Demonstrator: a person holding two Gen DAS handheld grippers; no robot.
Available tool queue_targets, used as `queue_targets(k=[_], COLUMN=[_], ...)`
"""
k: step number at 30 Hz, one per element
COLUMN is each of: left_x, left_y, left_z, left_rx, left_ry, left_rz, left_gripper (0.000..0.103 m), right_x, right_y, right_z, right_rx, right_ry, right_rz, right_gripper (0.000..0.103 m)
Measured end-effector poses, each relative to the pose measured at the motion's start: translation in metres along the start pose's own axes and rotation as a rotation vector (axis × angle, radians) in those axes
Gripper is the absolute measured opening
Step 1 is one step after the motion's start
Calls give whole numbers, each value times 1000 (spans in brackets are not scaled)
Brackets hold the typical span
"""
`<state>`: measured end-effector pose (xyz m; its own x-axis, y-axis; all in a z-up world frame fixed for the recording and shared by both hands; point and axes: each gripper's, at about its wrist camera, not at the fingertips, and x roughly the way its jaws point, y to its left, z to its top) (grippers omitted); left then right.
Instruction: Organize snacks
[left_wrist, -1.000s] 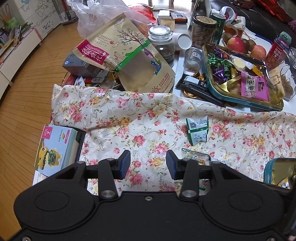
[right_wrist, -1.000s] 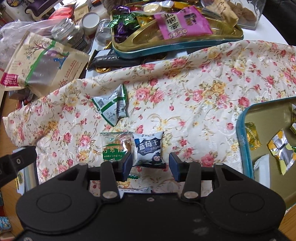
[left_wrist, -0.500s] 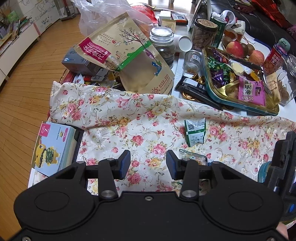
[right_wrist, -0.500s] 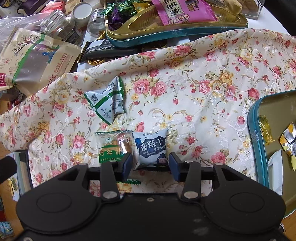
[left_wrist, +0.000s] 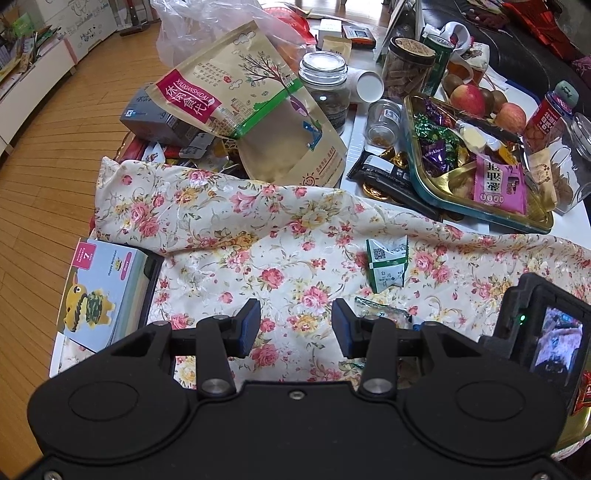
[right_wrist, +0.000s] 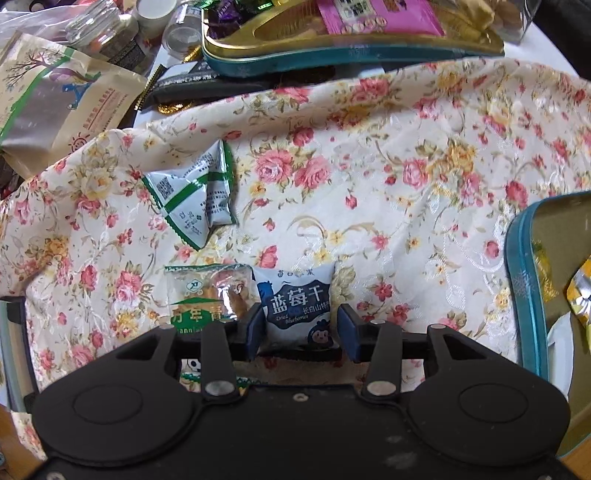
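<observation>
Our right gripper (right_wrist: 301, 328) is spread, jaws straddling the blueberry packet (right_wrist: 295, 301) lying flat on the floral cloth (right_wrist: 388, 166); no pinch yet. We should close squarely on its puffed middle and avoid snagging the cloth or the clear-wrapped snack (right_wrist: 207, 295) touching its left edge. Left gripper (left_wrist: 295, 325) hovers spread, empty. Further out: green-white sachet (right_wrist: 195, 195), then the teal-rimmed tin (right_wrist: 524, 280) at right, likely drop spot.
</observation>
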<state>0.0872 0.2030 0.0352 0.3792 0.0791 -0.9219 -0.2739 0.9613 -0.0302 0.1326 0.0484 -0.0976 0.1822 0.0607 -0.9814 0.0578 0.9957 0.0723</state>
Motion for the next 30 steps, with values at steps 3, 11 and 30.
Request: queue_targets(k=[3,11,30], left_x=[2,8,52], left_y=[2,-2,-58], left_z=[1,3,-79], left_rx=[-8,-10,407], left_ry=[3,18,102], left_rz=[-5,-15,-108], left_gripper=[51,51,50], right_x=[-1,-15,-94], right_y=[4,-14,-80], right_z=[-2,-9,-24], right_rx=[-43,-26,-48], right_ry=[-7,40,-37], right_rz=[-8,83,178], right_gripper=[40,35,35])
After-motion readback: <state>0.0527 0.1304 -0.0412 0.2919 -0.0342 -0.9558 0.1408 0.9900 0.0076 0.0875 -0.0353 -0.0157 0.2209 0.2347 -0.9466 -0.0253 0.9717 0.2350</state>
